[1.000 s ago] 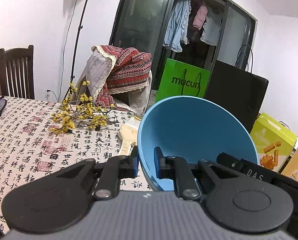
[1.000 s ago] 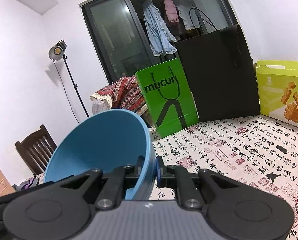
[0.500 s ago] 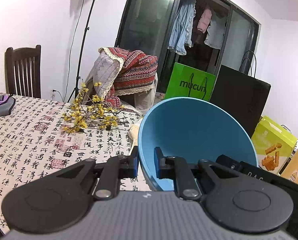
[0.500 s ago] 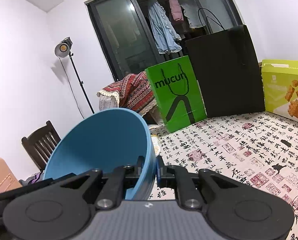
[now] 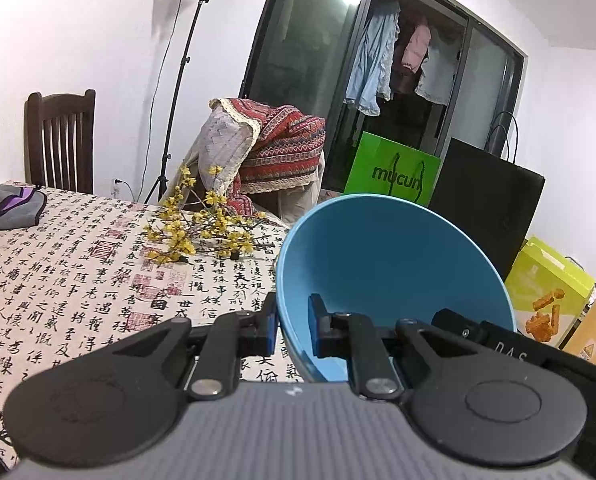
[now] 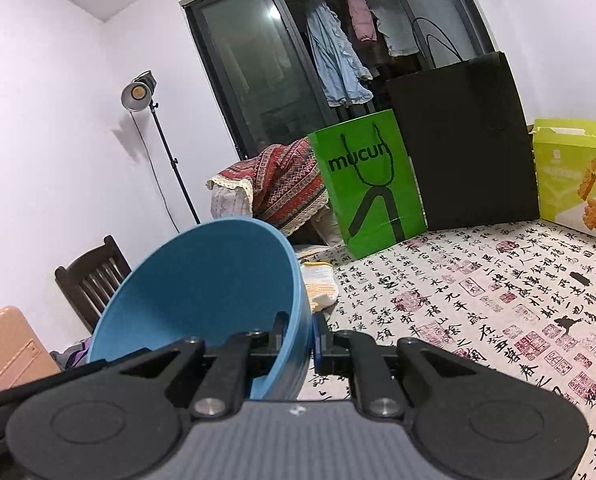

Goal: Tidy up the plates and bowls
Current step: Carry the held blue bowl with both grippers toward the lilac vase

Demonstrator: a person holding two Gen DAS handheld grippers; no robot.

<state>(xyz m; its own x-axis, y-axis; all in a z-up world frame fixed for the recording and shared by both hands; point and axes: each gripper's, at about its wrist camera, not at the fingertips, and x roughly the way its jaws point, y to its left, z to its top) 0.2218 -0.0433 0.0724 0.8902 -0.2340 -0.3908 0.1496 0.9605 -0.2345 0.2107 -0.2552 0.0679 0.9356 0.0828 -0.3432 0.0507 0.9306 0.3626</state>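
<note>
A large blue bowl [image 5: 390, 264] hangs tilted above the table, held by both grippers on opposite sides of its rim. My left gripper [image 5: 292, 326] is shut on the bowl's left rim, one finger inside and one outside. In the right wrist view the same blue bowl [image 6: 202, 292] fills the lower left, and my right gripper [image 6: 304, 340] is shut on its right rim. The other gripper's black body shows past the bowl in each view. No plates are in view.
The table [image 5: 58, 280] wears a cloth printed with black characters. A sprig of yellow flowers [image 5: 202, 228] lies on it. A green bag [image 6: 370, 192], a black bag [image 6: 466, 144] and a yellow-green box [image 6: 578, 176] stand at the far edge. A wooden chair [image 5: 60, 140] and a lamp stand [image 5: 178, 80] stand behind.
Both grippers and the bowl have drifted sideways over the table; the flowers and bags have slid right in both views. The grip on the bowl is unchanged.
</note>
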